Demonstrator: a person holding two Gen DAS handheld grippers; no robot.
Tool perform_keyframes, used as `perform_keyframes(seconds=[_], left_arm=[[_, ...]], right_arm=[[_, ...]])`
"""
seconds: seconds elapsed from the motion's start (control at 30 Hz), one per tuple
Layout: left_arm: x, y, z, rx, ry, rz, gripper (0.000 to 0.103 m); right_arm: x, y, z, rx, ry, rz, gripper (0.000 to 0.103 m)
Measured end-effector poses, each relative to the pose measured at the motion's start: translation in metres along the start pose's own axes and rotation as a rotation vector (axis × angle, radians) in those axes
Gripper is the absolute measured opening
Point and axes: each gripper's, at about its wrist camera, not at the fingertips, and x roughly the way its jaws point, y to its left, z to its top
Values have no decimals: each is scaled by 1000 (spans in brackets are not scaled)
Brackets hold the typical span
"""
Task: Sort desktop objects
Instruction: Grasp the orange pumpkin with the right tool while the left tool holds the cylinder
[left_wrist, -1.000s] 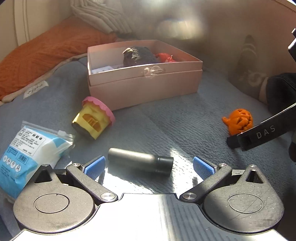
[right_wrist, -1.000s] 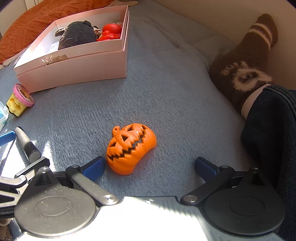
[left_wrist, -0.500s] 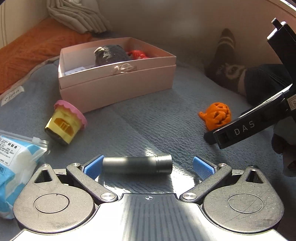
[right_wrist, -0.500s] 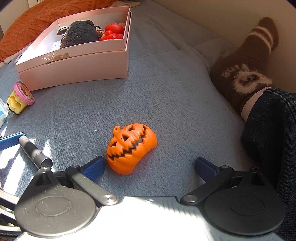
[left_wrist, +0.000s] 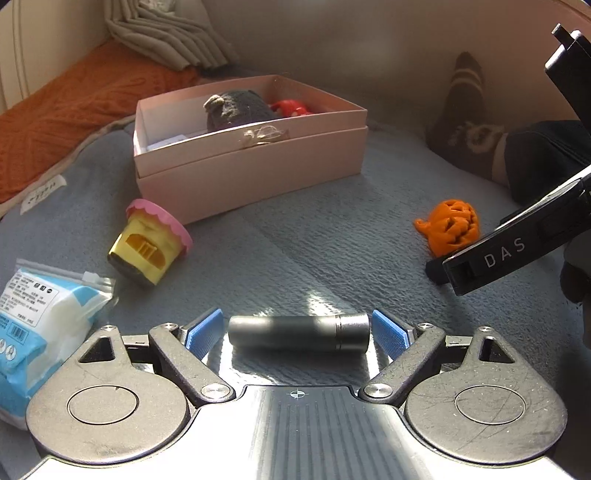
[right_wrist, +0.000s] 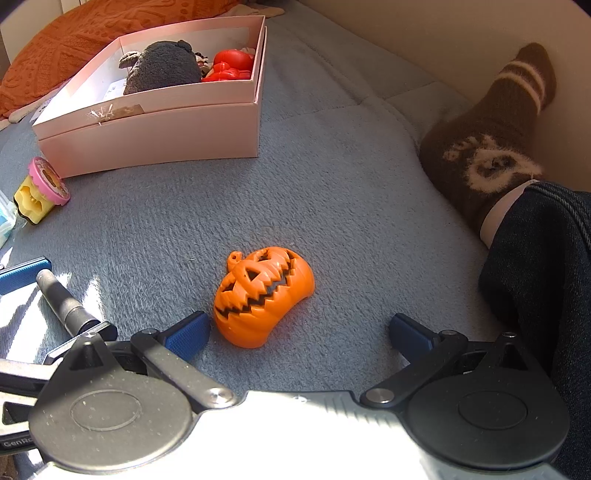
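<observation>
A dark grey cylinder (left_wrist: 295, 332) lies crosswise on the blue-grey blanket between the blue pads of my left gripper (left_wrist: 295, 326). Its jaws are closing, with a thin gap still showing at each end of the cylinder. The same cylinder (right_wrist: 62, 302) shows at the left edge of the right wrist view. An orange jack-o'-lantern pumpkin (right_wrist: 262, 295) lies between the wide-open fingers of my right gripper (right_wrist: 299, 336), close to the left pad and apart from the right one. The pink box (left_wrist: 251, 177) further back holds a grey plush and a red toy.
A yellow cupcake toy (left_wrist: 147, 243) with a pink top lies tipped in front of the box. A blue-and-white tissue pack (left_wrist: 40, 317) lies at the left. A person's foot in a brown sock (right_wrist: 487, 147) and a dark trouser leg rest at the right. An orange pillow lies beyond the box.
My left gripper's pads have drawn in from wide open to just outside the cylinder's two ends. The cylinder now lies level between them. The right gripper and pumpkin have not moved.
</observation>
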Motion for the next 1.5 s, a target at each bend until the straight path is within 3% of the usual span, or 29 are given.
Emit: perform_keyframes(seconds=[0.07, 0.13, 0.43, 0.63, 0.8, 0.87, 0.97, 1.13, 1.17, 1.23, 1.37, 1.5], left_arm=[[0, -1, 0, 9, 2, 6, 88], [-3, 0, 1, 5, 8, 8, 80], [-11, 2, -4, -49, 44, 9, 84], [-8, 1, -5, -60, 46, -2, 91], [-7, 0, -5, -57, 46, 3, 92], [-6, -1, -4, -50, 50, 13, 91], [-8, -3, -3, -40, 43, 38, 80], [-19, -6, -2, -18, 38, 63, 80], [-26, -7, -2, -14, 37, 64, 80], [-41, -8, -2, -16, 29, 46, 80], [-78, -6, 3, 9, -40, 61, 80], [-103, 2, 21, 4, -114, 105, 80]], right_arm=[[-2, 2, -1, -11, -10, -6, 103], [-5, 3, -1, -18, -22, -11, 103], [-6, 0, 1, 17, -55, 2, 102], [-6, 5, 3, -19, -78, 28, 82], [-14, 18, 0, -97, -108, 41, 55], [-15, 22, -2, -123, -118, 30, 55], [-18, 21, -1, -116, -104, 38, 54], [-31, 12, 4, -84, -10, 119, 53], [-35, 10, 5, -85, 15, 153, 35], [-47, 6, 7, -85, 56, 212, 27], [-82, -6, 13, -103, -11, 242, 19], [-110, -18, 21, -119, -74, 252, 20]])
